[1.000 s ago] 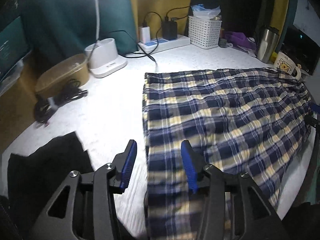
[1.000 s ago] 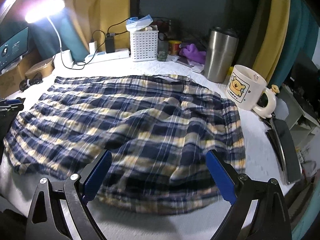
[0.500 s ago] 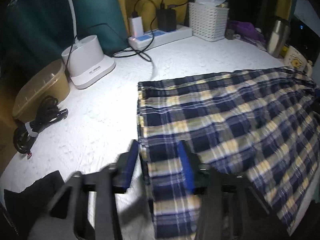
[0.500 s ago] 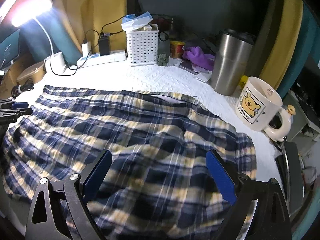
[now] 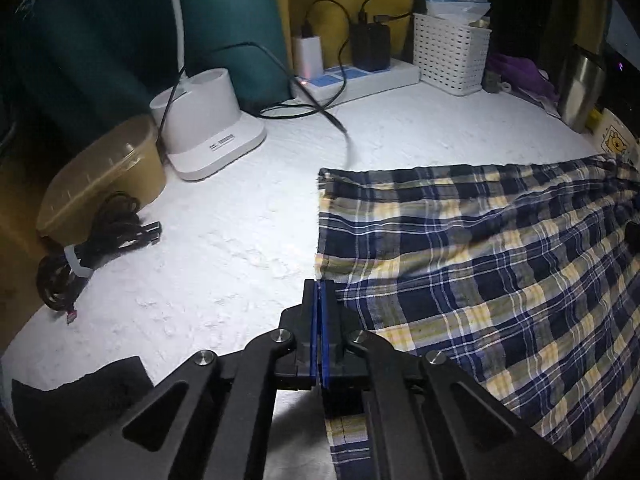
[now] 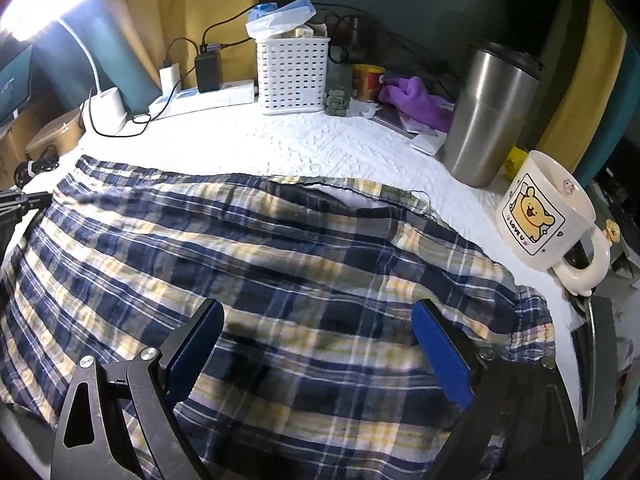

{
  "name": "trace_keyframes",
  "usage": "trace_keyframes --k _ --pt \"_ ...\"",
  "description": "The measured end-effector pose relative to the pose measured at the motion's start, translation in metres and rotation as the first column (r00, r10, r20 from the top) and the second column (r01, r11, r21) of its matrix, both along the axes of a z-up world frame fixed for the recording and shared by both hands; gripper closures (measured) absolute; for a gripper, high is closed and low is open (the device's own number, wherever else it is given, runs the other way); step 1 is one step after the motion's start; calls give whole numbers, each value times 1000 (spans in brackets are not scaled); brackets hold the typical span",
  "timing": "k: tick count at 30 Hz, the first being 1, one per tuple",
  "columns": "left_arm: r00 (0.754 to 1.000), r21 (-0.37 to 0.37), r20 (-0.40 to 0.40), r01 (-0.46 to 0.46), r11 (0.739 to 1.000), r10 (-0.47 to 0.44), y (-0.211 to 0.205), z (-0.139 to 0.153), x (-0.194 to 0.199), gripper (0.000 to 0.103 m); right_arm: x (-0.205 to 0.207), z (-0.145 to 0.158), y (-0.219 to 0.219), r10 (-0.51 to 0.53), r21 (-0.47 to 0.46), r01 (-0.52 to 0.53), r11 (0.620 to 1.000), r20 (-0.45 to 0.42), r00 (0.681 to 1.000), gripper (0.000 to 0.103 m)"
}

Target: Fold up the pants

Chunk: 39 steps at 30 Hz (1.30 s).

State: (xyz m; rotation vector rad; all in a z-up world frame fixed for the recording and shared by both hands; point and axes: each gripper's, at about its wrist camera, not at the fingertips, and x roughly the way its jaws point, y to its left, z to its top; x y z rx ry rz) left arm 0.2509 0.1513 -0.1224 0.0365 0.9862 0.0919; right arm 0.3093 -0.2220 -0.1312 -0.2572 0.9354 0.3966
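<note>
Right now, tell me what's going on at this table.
A person with a gripper in each hand is folding plaid pants spread on a white table. The left gripper is shut on the hem at the pants' edge. The right gripper is open over the other end, near the waistband, its pads on either side of the cloth but not pinching it. No fold has been made yet. A mug and steel tumbler stand close by.
</note>
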Motion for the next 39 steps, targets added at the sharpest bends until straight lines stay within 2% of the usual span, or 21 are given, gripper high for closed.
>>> trace_keyframes --k 4,8,9,11,12,13,16,22,23,24,25,29,35,39 --pt "1000 6 -20 7 1000 -7 -1 -7 4 102 1 -5 0 -4 -6 4 1000 -15 1000 7" --pt "1000 -60 -2 -1 998 0 6 7 5 100 0 -2 -2 -11 0 11 1000 -2 1000 7" --pt "1000 -67 8 2 998 -1 7 10 6 97 0 -1 -2 -13 1 13 1000 1 1000 7" --pt "1000 -66 29 14 998 -12 7 17 10 81 1 3 -2 -14 5 14 1000 15 1000 7" --pt "999 -56 38 23 998 -20 6 20 13 66 2 6 -2 -14 7 14 1000 23 1000 7" --pt "999 -48 47 29 998 -27 4 23 17 64 4 7 -2 -14 6 14 1000 29 999 7" --pt "997 -37 45 62 997 -60 0 23 30 64 10 9 -1 -34 -8 34 999 51 998 7" --pt "993 -31 7 116 993 -115 -8 5 55 66 25 6 -4 -57 14 56 998 31 998 8" --pt "992 -25 4 128 991 -128 -10 3 57 71 29 5 -4 -60 16 59 998 26 998 8" --pt "991 -8 -6 136 991 -136 -12 0 60 91 31 5 -4 -61 16 61 998 24 998 9" --pt "991 18 -24 131 991 -131 -14 -4 64 98 34 3 -3 -65 14 65 998 19 998 11" --pt "991 34 -20 131 991 -131 -12 -8 70 100 49 -3 -2 -82 7 82 997 -6 997 12" --pt "996 46 15 83 995 -84 -4 -8 75 100 67 -19 5 -96 -22 95 995 -53 994 12" --pt "997 41 9 72 997 -72 -1 -7 78 100 69 -20 6 -102 -24 101 995 -55 993 12"
